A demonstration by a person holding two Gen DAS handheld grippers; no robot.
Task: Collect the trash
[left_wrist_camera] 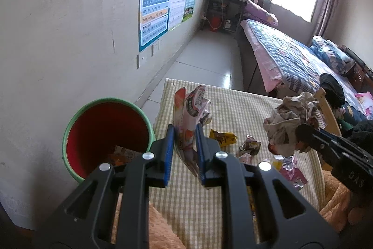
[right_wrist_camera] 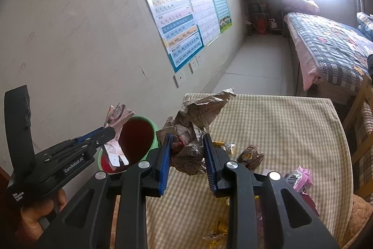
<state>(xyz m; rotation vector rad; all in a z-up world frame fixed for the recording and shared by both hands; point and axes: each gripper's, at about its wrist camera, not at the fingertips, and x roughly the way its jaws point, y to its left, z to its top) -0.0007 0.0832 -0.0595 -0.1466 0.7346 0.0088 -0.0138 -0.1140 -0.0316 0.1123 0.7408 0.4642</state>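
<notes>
My left gripper (left_wrist_camera: pixel 184 132) is shut on a pink and white snack wrapper (left_wrist_camera: pixel 190 113), held above the checked table near the green-rimmed red bucket (left_wrist_camera: pixel 105 132); the wrapper also shows in the right wrist view (right_wrist_camera: pixel 117 117) beside the bucket (right_wrist_camera: pixel 137 139). My right gripper (right_wrist_camera: pixel 187 140) is shut on a crumpled brown paper wad (right_wrist_camera: pixel 195 123), lifted over the table; the wad shows in the left wrist view (left_wrist_camera: pixel 286 123). Loose wrappers lie on the table: a yellow one (left_wrist_camera: pixel 222 137), a brown one (left_wrist_camera: pixel 250 147) and a pink one (right_wrist_camera: pixel 300 177).
The checked tablecloth (right_wrist_camera: pixel 279 132) covers a table against the wall. A bed (left_wrist_camera: pixel 291 57) stands beyond, with tiled floor (left_wrist_camera: pixel 209 55) between. Posters (left_wrist_camera: pixel 158 8) hang on the wall. A wooden chair (right_wrist_camera: pixel 360 113) is at the table's right. Orange fabric (left_wrist_camera: pixel 160 230) lies at the near edge.
</notes>
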